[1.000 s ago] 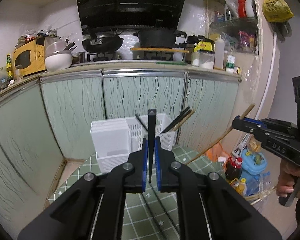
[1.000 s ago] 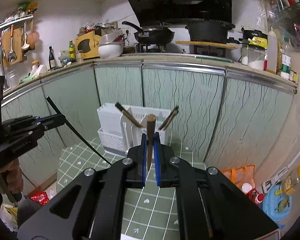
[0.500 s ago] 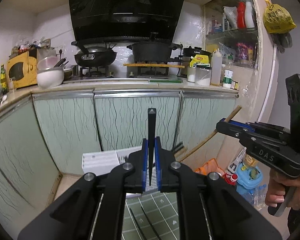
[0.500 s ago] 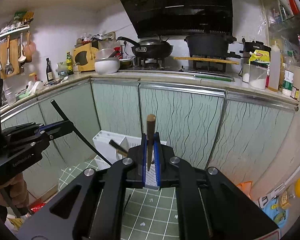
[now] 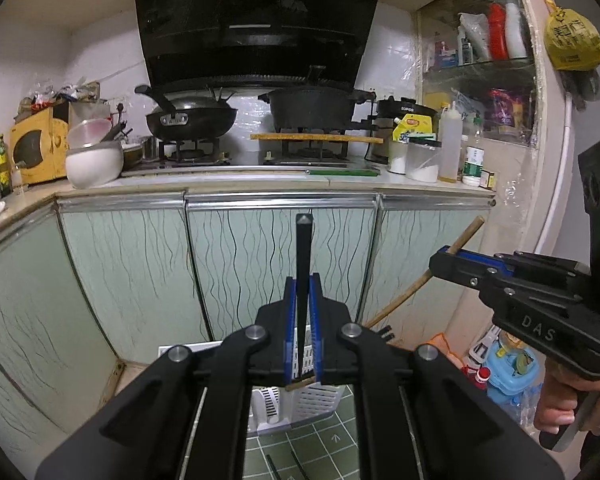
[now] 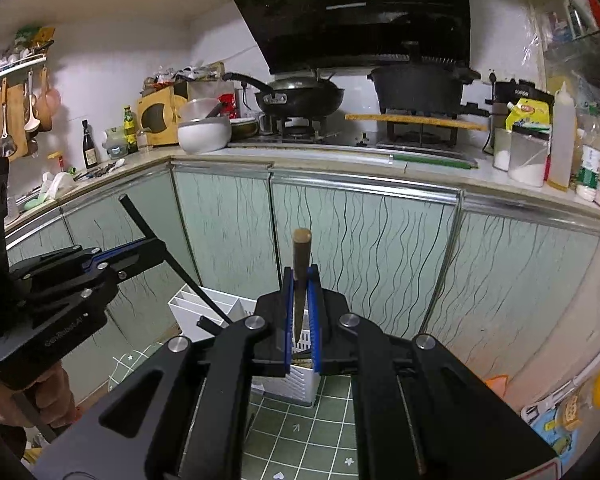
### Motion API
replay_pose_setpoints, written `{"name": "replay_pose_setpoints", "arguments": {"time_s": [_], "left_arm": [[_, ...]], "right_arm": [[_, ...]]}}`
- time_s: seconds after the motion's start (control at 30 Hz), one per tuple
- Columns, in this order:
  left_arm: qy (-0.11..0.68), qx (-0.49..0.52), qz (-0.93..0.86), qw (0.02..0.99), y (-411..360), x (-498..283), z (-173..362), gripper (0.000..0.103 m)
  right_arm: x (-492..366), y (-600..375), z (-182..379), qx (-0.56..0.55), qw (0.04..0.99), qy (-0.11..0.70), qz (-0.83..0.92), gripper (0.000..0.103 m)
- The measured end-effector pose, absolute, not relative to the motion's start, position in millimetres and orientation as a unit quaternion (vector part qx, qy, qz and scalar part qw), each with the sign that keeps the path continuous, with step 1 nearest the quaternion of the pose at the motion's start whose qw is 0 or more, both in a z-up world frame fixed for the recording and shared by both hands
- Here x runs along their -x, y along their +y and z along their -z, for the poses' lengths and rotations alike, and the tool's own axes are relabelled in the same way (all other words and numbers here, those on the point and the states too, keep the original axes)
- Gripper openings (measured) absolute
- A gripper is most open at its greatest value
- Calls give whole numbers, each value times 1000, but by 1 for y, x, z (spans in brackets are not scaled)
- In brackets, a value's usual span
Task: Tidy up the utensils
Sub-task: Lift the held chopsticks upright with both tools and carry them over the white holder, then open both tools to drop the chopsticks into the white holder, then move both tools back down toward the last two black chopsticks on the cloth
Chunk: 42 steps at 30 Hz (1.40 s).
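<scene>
Left wrist: black chopstick (image 5: 302,264) in claw (image 5: 302,332).

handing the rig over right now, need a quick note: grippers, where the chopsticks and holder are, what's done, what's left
Left gripper: shut on a black chopstick, standing upright.
Right gripper: shut on a brown wooden chopstick, also upright.
White plastic utensil holder: on the green tiled table, below both grippers; some chopsticks already stand in it.
Done: one chopstick picked up in each gripper.
Left: put both into the holder; at least one more black chopstick lies on the table.
</scene>
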<state>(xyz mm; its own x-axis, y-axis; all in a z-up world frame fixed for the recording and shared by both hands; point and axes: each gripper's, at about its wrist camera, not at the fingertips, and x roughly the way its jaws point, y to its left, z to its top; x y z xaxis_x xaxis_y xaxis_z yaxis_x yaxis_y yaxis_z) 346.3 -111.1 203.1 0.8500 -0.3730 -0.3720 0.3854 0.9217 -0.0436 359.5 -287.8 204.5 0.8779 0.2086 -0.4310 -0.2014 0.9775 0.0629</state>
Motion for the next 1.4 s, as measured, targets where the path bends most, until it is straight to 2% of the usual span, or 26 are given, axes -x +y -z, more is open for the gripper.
{"name": "replay_pose_setpoints", "arguments": {"time_s": [0.43,0.5,0.53,0.57,0.6,0.63,0.7,0.73,0.77,0.8,1.4], "left_arm": [[231,-21,205,951,-123,-396,-132,7],[238,-23,201,950,-121,-400,-125,8],[241,-20,194,951,-117,-401,-121,22],[241,-15,187,952,-113,-400,-120,35],[240,-9,183,953,-109,-399,-120,69],[236,-1,177,955,-104,-397,-121,90],[222,12,175,959,-94,-389,-125,90],[221,9,171,960,-91,-386,-126,92],[220,4,163,962,-88,-382,-129,95],[218,1,159,963,-87,-378,-131,98],[198,-20,138,970,-58,-285,-150,98]], "right_arm": [[-415,-290,-138,-11,952,281,-116,7],[-417,-293,-130,-9,952,285,-109,12],[-417,-295,-128,-11,953,284,-104,28],[-414,-300,-127,-17,955,280,-98,57],[-410,-303,-128,-21,957,273,-95,70],[-404,-308,-130,-26,961,262,-89,81],[-396,-313,-134,-32,963,255,-86,86],[-392,-316,-136,-33,963,252,-84,93],[-387,-318,-138,-34,965,248,-80,95],[-382,-320,-141,-34,966,245,-77,95],[-283,-295,-155,0,971,223,-89,95]]}}
